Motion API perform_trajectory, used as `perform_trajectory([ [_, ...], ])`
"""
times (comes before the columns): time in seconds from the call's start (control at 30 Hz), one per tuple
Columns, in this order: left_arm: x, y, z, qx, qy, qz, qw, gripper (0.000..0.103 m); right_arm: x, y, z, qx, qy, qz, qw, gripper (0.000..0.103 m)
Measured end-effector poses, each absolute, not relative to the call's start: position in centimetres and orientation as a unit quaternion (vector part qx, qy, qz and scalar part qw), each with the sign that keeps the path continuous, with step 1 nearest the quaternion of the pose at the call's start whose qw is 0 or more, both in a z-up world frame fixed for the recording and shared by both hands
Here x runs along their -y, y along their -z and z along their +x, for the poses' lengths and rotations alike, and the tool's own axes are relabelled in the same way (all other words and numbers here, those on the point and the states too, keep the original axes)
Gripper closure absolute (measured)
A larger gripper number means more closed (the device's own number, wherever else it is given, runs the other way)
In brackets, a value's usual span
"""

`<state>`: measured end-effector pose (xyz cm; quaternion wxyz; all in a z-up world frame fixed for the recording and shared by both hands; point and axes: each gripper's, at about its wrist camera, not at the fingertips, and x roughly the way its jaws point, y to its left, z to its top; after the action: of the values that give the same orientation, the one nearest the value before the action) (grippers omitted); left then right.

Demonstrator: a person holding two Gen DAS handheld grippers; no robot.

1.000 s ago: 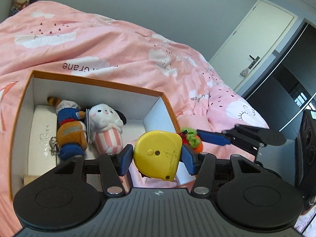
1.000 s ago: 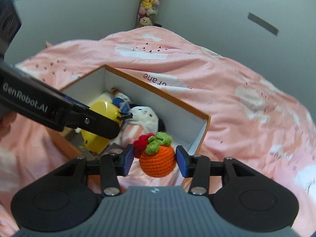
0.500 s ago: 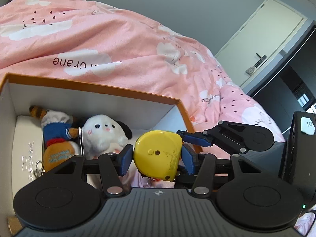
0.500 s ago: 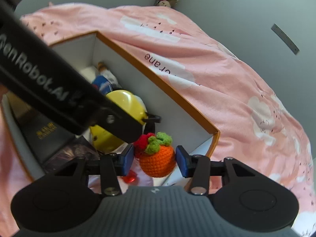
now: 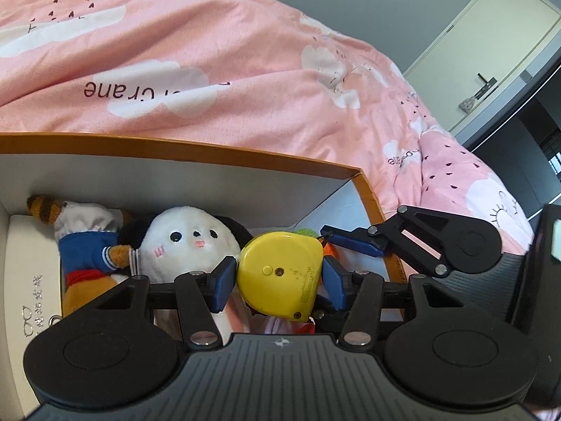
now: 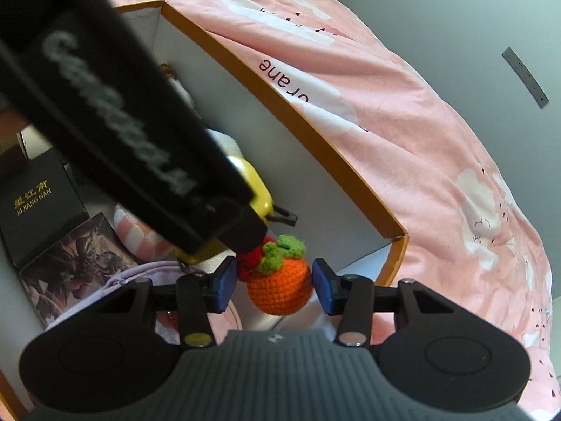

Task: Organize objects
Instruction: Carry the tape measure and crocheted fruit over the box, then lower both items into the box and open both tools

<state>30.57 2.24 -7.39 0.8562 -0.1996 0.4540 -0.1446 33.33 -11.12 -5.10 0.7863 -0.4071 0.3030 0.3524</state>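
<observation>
Left gripper [image 5: 278, 277] clamps the tape measure [image 5: 280, 273], flat face toward the camera; right gripper [image 6: 273, 282] pinches the crochet fruit [image 6: 278, 289], leaves up, over the box [image 6: 326, 151]

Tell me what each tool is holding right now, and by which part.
The left tool grips the yellow tape measure by its two side edges. The right tool holds the crocheted orange fruit by its round body.

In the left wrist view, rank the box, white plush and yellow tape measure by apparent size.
1. Box, largest though cut off.
2. White plush.
3. Tape measure, in the left gripper; it sits nearer the camera, so the gap with the plush is unsure.
</observation>
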Motion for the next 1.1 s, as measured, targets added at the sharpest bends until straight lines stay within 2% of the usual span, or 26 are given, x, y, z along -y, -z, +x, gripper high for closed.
perform_trajectory([
  [0.3, -1.0, 7.5, 32.0, -0.458, 0.138, -0.183, 0.859, 0.042, 11.6, 4.9, 32.9, -0.280, -0.348, -0.421, 0.789, 0.052],
  [0.43, -0.8, 7.8, 32.2, -0.454, 0.138, -0.185, 0.861, 0.042, 11.9, 4.8, 32.4, -0.267, -0.341, -0.432, 0.791, 0.046],
  [0.63, -0.5, 7.7, 32.0, -0.447, 0.137, -0.180, 0.866, 0.041, 12.3, 4.4, 32.3, -0.266, -0.337, -0.424, 0.797, 0.046],
  [0.8, -0.9, 7.0, 31.2, -0.426, 0.136, -0.182, 0.876, 0.029, 12.4, 3.9, 31.8, -0.263, -0.332, -0.425, 0.800, 0.041],
  [1.1, -0.8, 4.5, 28.7, -0.381, 0.128, -0.173, 0.899, 0.024, 13.0, 1.9, 30.6, -0.248, -0.318, -0.422, 0.812, 0.039],
])
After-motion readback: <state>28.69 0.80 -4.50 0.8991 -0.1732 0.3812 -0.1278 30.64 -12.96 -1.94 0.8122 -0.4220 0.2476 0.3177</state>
